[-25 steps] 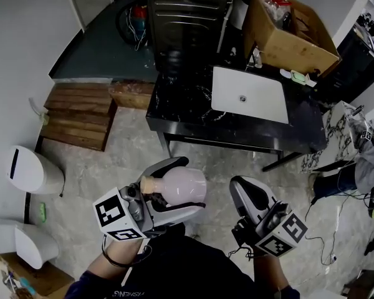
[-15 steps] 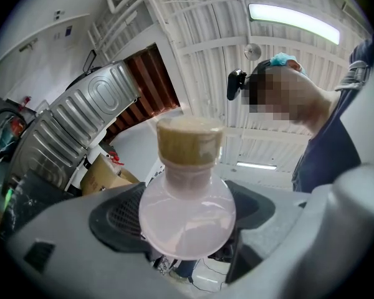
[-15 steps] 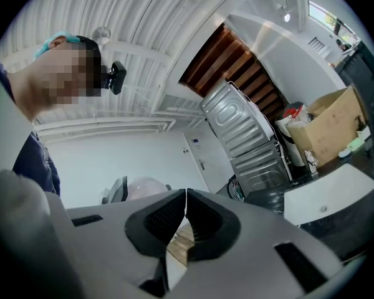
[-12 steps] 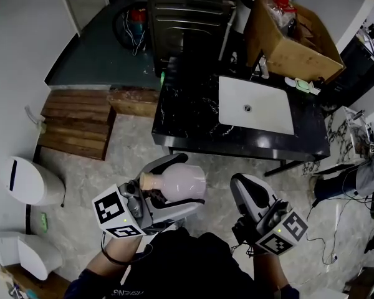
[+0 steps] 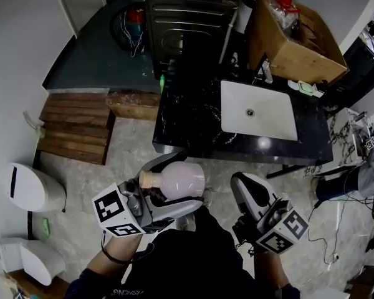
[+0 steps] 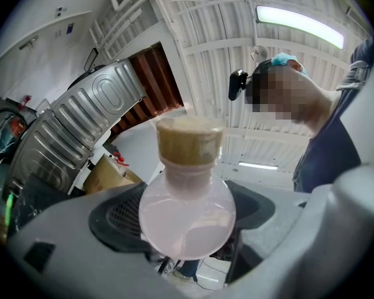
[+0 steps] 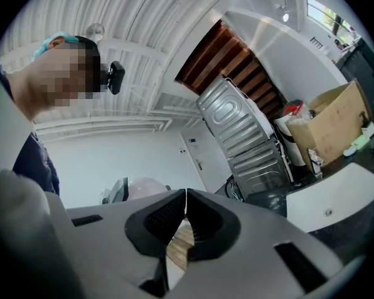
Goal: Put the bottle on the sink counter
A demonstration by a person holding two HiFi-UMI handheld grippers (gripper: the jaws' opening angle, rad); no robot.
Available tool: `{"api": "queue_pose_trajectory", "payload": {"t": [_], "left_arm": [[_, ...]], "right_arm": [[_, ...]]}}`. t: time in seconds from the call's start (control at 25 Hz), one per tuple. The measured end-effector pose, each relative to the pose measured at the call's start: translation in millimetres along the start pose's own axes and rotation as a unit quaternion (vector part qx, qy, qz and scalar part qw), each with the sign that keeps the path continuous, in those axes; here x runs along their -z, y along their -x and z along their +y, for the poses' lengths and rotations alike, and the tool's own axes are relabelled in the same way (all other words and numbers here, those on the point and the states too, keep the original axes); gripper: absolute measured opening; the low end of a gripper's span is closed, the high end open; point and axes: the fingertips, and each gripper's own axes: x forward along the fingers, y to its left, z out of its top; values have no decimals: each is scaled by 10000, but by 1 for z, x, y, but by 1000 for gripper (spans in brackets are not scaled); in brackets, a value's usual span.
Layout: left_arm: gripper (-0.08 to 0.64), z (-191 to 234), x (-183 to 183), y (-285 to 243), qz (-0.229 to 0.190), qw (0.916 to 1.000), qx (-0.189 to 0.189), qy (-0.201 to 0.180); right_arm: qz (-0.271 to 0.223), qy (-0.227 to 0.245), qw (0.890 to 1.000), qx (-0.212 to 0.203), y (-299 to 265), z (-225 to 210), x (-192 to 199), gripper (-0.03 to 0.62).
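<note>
Pink round bottle (image 5: pixel 179 180), cap seemingly cork, is clamped sideways between jaws of left gripper (image 5: pixel 188 182) and held over floor, short of black table (image 5: pixel 187 120) with white sink (image 5: pixel 258 109). Right gripper (image 5: pixel 240 184): jaws pressed together, empty.

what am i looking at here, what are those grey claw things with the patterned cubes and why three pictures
There is no robot here. A person holds a two-jaw gripper in each hand, and the patterned cubes are part of those grippers. The head view comes from a camera on the person's head, looking steeply down. The other two pictures come from cameras riding on each gripper, looking along its jaws. The left gripper is clamped on a pale pink round bottle with a tan cap. The right gripper is shut with nothing in it. Ahead stands a black counter with a white sink, and a cardboard box is behind it. The bottle is not yet on the counter.
</note>
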Motion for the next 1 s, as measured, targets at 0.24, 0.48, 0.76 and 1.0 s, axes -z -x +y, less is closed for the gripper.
{"api": "queue_pose_trajectory", "payload": {"t": [0.24, 0.48, 0.76, 1.0], "left_arm": [[397, 32, -1, -14, 11, 10000, -60, -12], [396, 81, -6, -42, 30, 9998, -194, 28], [396, 139, -5, -81, 52, 9992, -365, 121], [396, 188, -5, -116, 85, 9983, -562, 138]], "right_arm": [[21, -38, 9999, -122, -26, -28, -4, 27], [86, -88, 9996, -236, -58, -72, -18, 26], [253, -231, 9989, -308, -89, -132, -28, 27], [394, -399, 9974, -444, -115, -184, -35, 28]]}}
